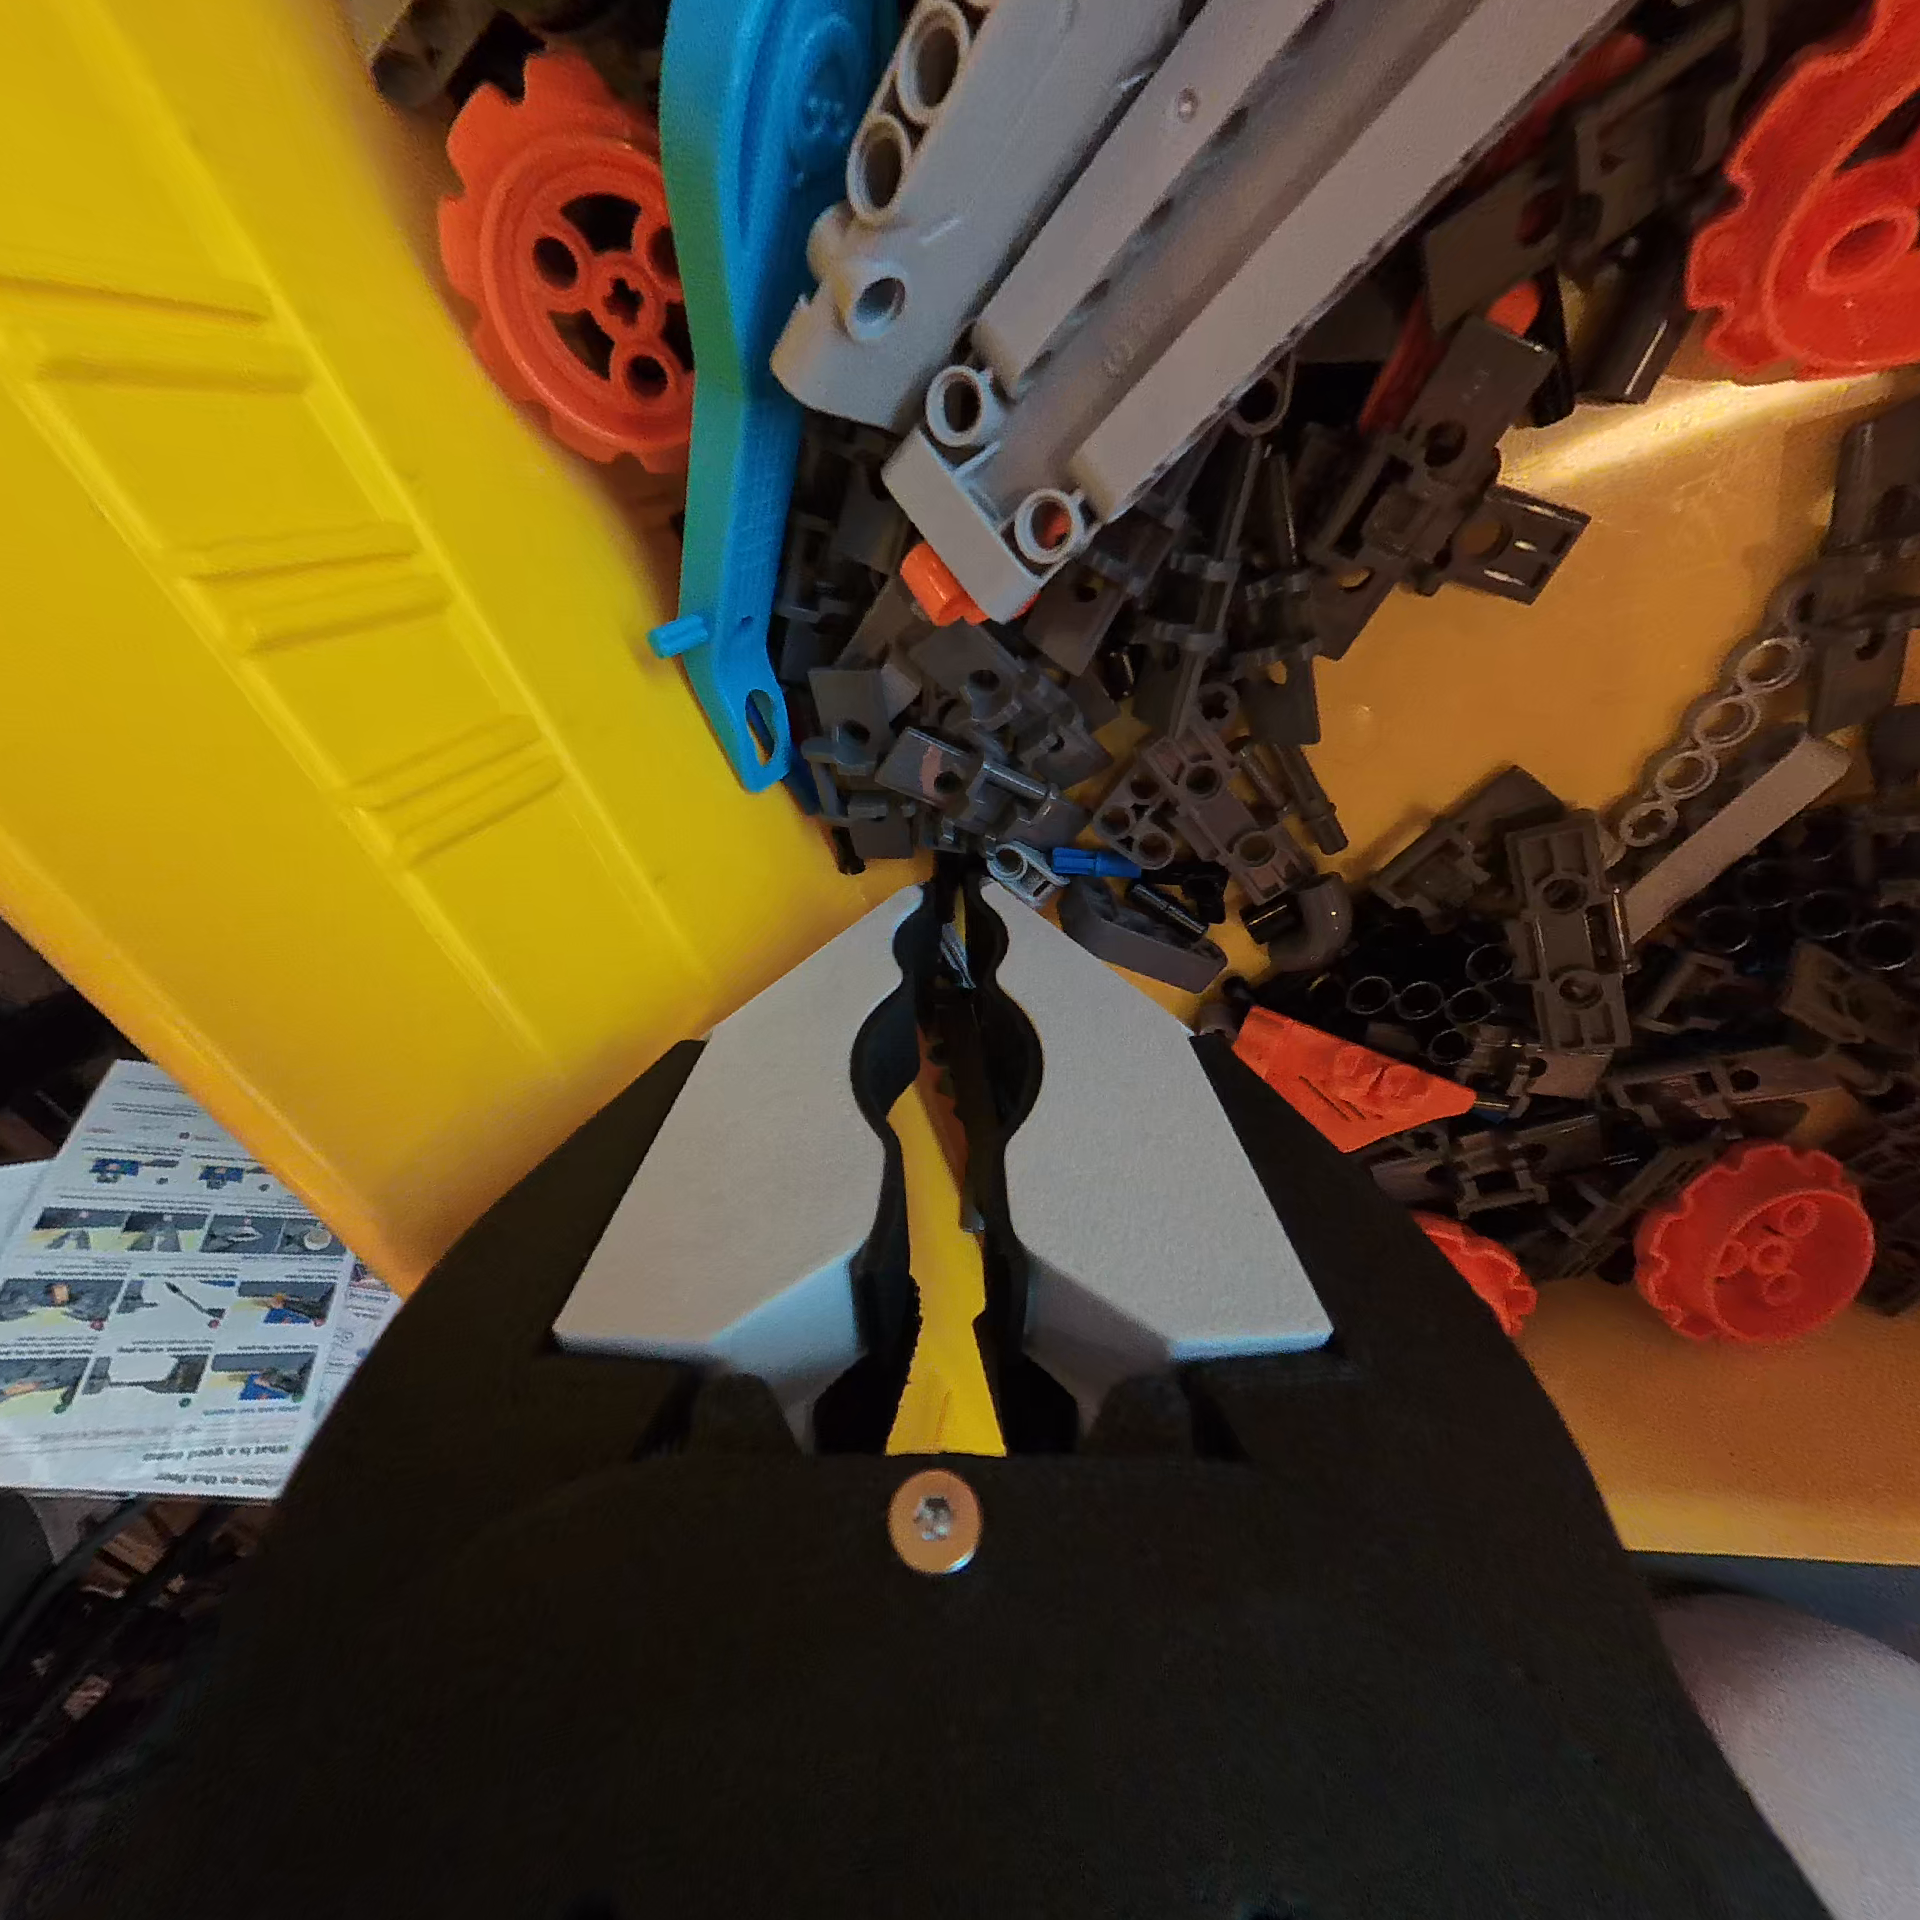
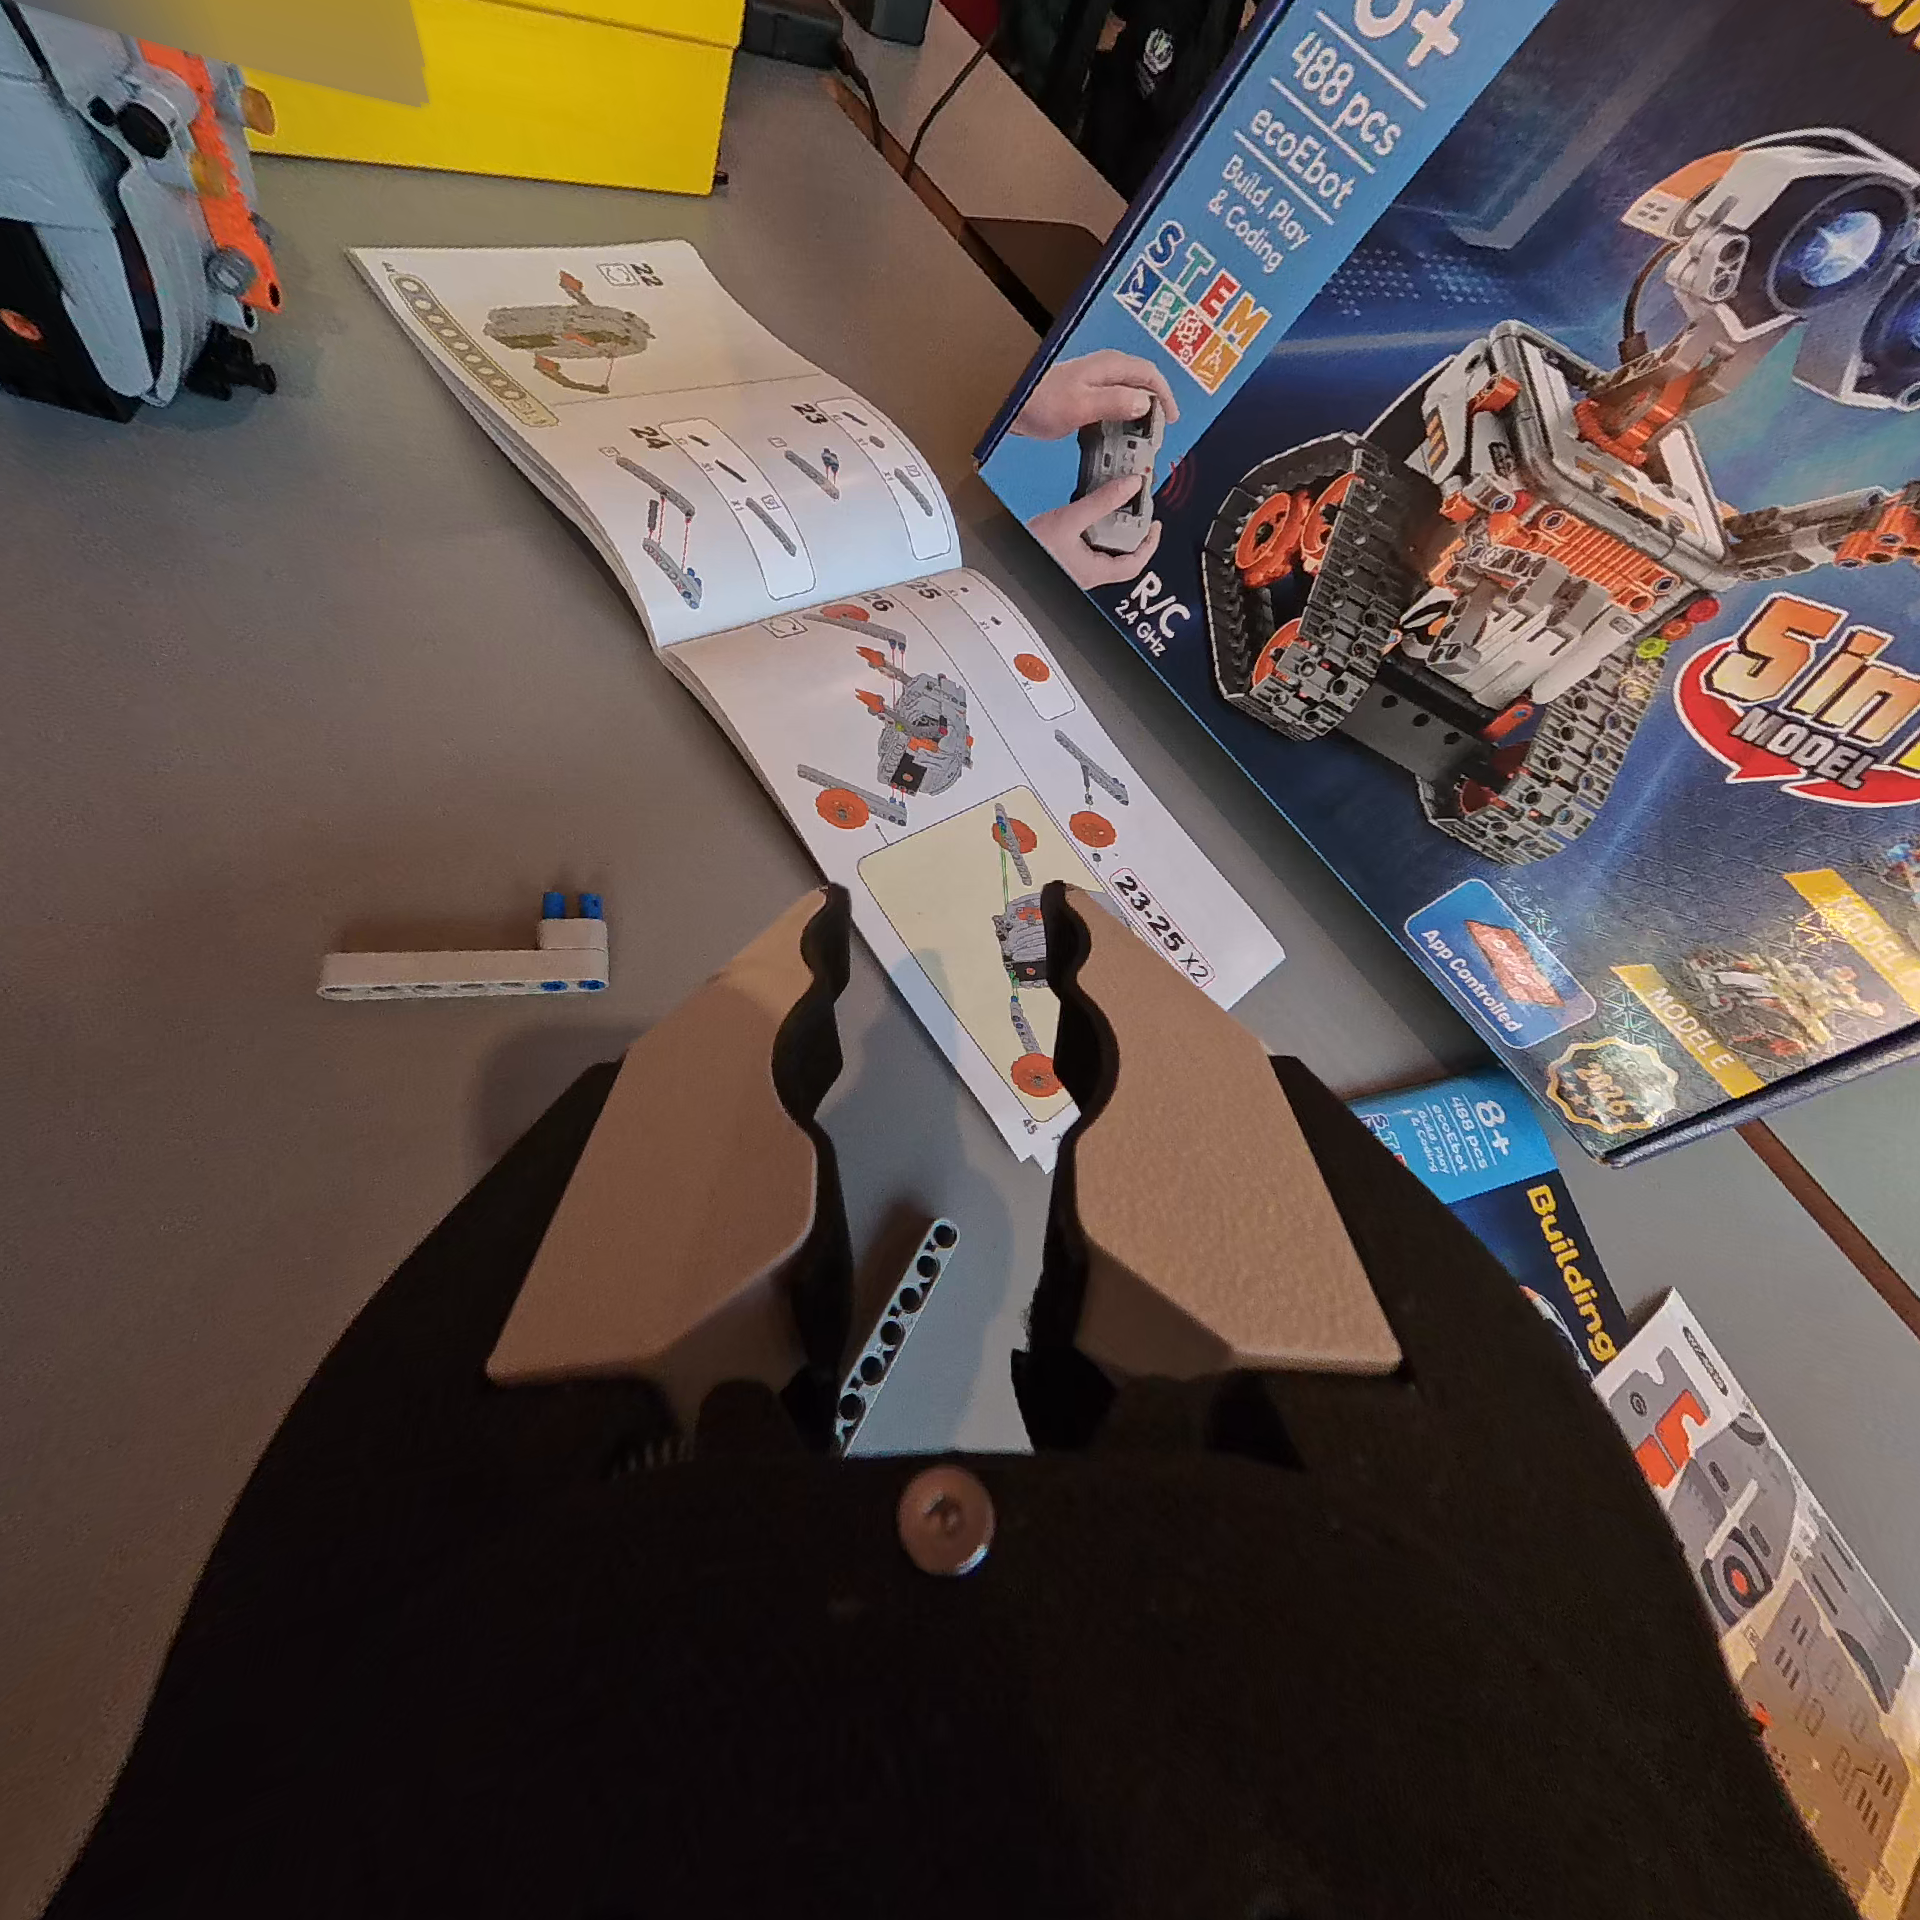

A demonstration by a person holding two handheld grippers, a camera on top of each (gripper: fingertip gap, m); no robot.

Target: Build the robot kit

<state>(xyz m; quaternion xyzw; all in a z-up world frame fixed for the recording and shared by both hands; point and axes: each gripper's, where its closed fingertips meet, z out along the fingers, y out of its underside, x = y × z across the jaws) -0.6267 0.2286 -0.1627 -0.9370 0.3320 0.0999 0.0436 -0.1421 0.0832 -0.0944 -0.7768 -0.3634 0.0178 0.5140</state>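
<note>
Yellow bin (image 1: pixel 312 623) fills the left wrist view, its floor heaped with dark grey, black and orange construction pieces (image 1: pixel 1195 748). Left gripper (image 1: pixel 951 904) sits at the near edge of the heap, fingers nearly together, tips touching small dark pieces; whether one is pinched, cannot tell.

Right wrist view: grey surface (image 2: pixel 260 727), printed box (image 2: pixel 1507 571) far right, open instruction booklet (image 2: pixel 790 582) ahead. Right gripper (image 2: pixel 940 909) hovers with fingers moderately apart, empty. Grey beam with blue pins (image 2: pixel 468 961) lies left of the fingers, long axis left-right. A perforated grey beam (image 2: pixel 894 1335) lies beneath them, axis running near to far.
</note>
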